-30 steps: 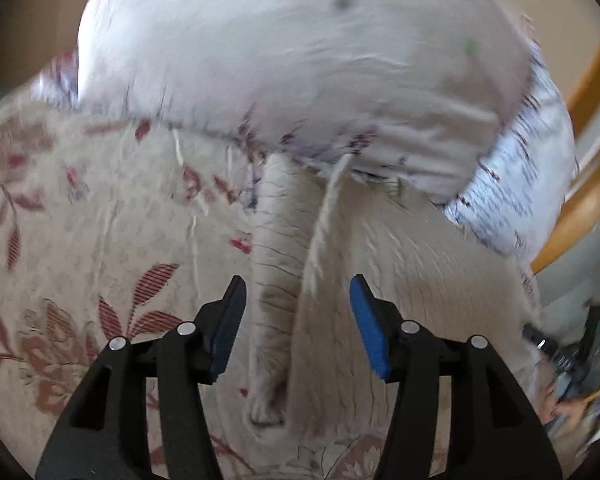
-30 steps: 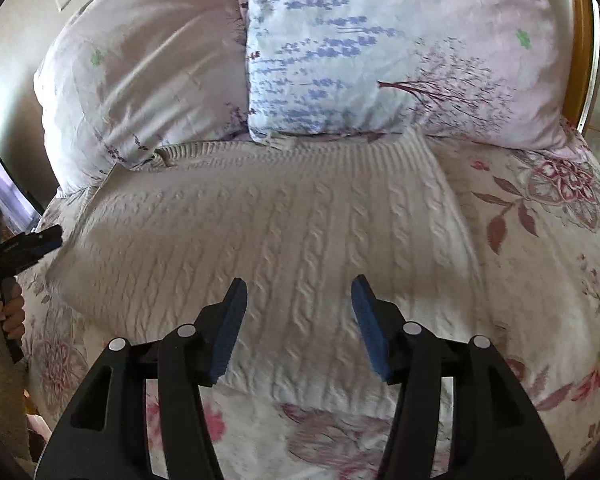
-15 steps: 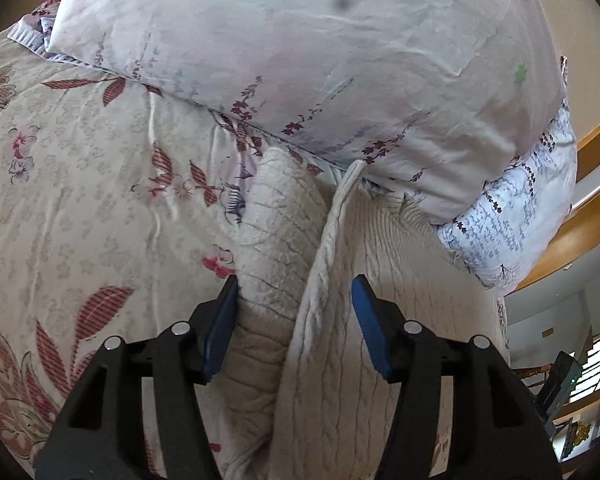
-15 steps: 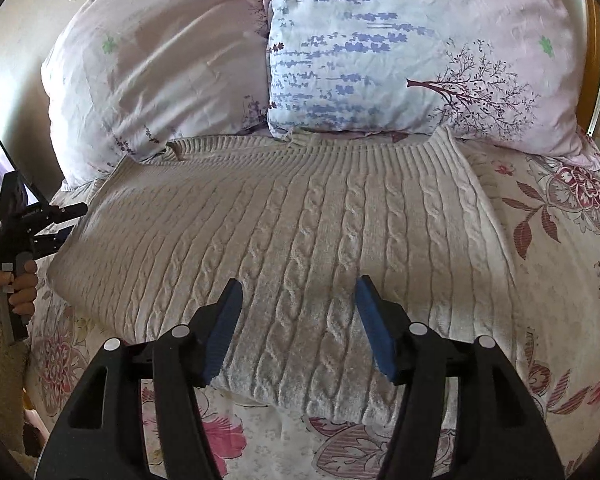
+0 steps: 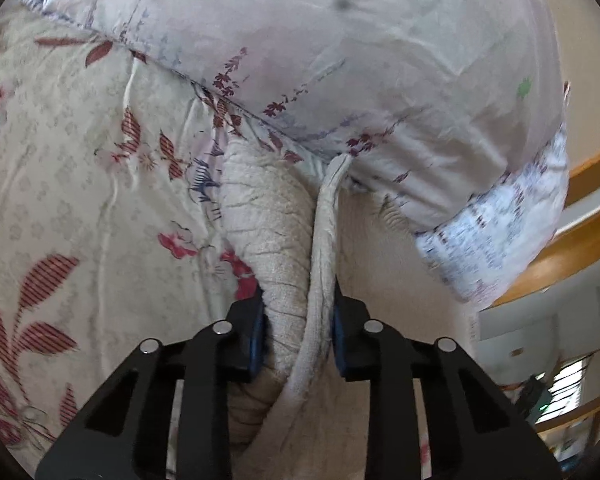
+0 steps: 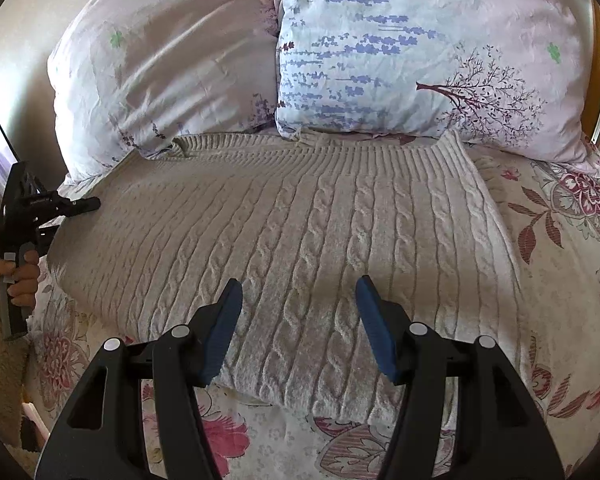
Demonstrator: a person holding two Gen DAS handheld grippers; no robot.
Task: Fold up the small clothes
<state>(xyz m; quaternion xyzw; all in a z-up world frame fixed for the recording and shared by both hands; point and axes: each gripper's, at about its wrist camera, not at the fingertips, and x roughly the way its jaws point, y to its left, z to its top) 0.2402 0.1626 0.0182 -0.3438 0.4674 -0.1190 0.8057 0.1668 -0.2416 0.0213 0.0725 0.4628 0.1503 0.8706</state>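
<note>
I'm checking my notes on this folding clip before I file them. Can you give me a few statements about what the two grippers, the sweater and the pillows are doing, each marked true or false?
1. The left gripper has sweater fabric between its fingers. True; its jaws are closing on the bunched side edge of the cream cable-knit sweater.
2. The right gripper is clamped on the sweater. False; its jaws stand open above the knit, gripping nothing.
3. The sweater lies spread out on the floral bedsheet. True.
4. Only one pillow is on the bed. False; a pale pink pillow and a blue-flowered pillow sit side by side.
5. The sweater's ribbed edge lies against the pillows. True.
</note>
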